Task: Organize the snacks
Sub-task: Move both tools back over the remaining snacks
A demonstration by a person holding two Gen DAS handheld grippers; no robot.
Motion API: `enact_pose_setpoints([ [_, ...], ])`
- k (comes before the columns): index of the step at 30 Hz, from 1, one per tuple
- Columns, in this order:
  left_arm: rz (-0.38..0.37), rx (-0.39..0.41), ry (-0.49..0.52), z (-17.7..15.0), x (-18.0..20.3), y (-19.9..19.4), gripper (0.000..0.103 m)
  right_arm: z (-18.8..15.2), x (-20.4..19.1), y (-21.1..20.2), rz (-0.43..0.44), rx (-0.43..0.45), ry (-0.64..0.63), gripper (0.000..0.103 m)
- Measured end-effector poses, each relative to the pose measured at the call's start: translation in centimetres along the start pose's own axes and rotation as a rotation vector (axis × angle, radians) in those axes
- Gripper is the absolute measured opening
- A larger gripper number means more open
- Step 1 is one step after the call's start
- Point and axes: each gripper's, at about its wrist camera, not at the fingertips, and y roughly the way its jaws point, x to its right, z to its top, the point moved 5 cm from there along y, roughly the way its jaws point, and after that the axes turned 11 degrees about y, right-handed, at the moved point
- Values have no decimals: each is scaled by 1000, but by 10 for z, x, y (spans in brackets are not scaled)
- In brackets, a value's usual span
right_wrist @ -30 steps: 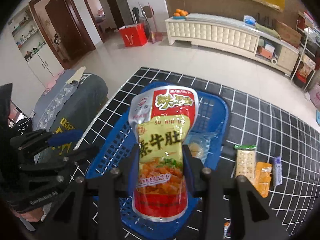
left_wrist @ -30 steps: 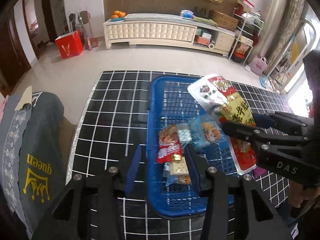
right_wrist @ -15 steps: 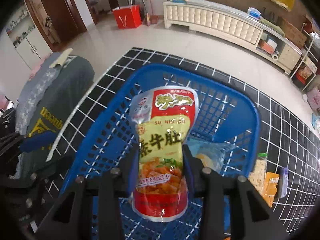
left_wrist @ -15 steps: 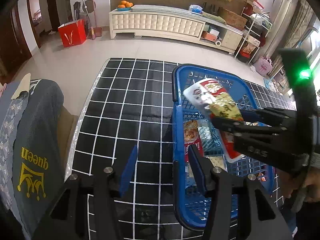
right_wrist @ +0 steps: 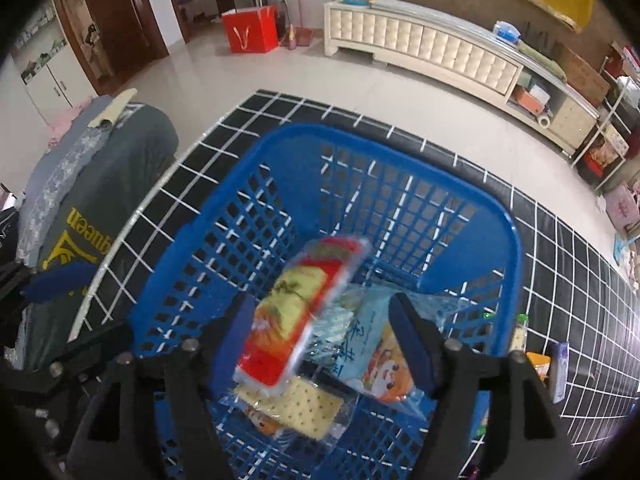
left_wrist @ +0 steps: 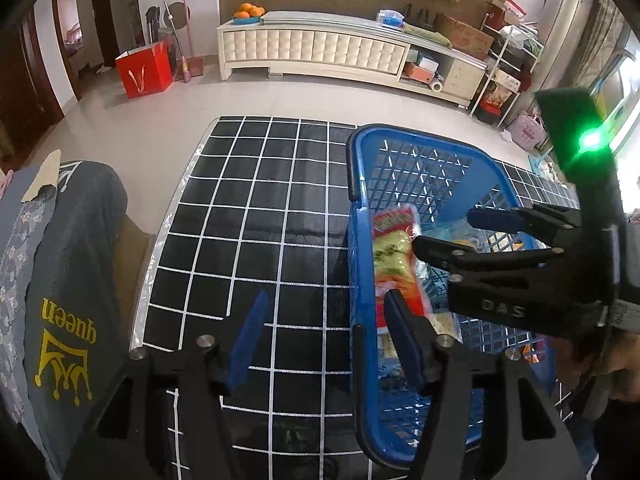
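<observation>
Since half a second ago the right tool [right_wrist: 320, 336] has let go of the red and yellow snack pouch [right_wrist: 300, 312], which was clamped between its fingers and now sits blurred and tilted inside the blue basket [right_wrist: 516, 248], over the other packets. The right tool's fingers stand spread wide on either side of the pouch, touching nothing. Under the pouch lie a clear pack of crackers [right_wrist: 296, 404] and, to its right, a pale blue packet with a cartoon face [right_wrist: 380, 356].

The left tool [left_wrist: 324, 332] has slid further to the left of the basket and hovers over the black gridded surface [left_wrist: 256, 208], its jaws apart and empty; its right finger overlaps the basket's near left rim in the left wrist view. In that view the pouch [left_wrist: 394, 264] lies along the basket's left wall.

Outside the basket on its right, more small snack packs [right_wrist: 558, 364] rest on the surface. A grey garment with yellow print [left_wrist: 68, 320] lies beside the surface on the left.
</observation>
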Motion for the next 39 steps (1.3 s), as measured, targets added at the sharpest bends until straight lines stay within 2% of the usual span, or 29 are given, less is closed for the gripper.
enact_pose_setpoints([
  [8,-4,28,-25,3,6,-16,58,-5,7,-24,34,19,26,78],
  [11,-11,44,-27,6,12,-25,64,-7,13,-38,45,31,39,78],
  [17,-8,70,-7,11,32,-46,64,-13,26,-78,70,73,51,78],
  [19,-7,81,3,14,42,-55,70,-15,33,-91,74,87,54,78],
  [24,-20,128,26,22,69,-81,75,-25,51,-128,87,122,58,83],
  [28,-30,157,54,26,91,-95,78,-35,66,-152,80,162,60,96],
  [34,-42,158,83,31,128,-100,79,-52,102,-174,45,190,96,102],
  [39,-66,144,129,33,166,-92,80,-67,137,-181,13,192,142,103],
])
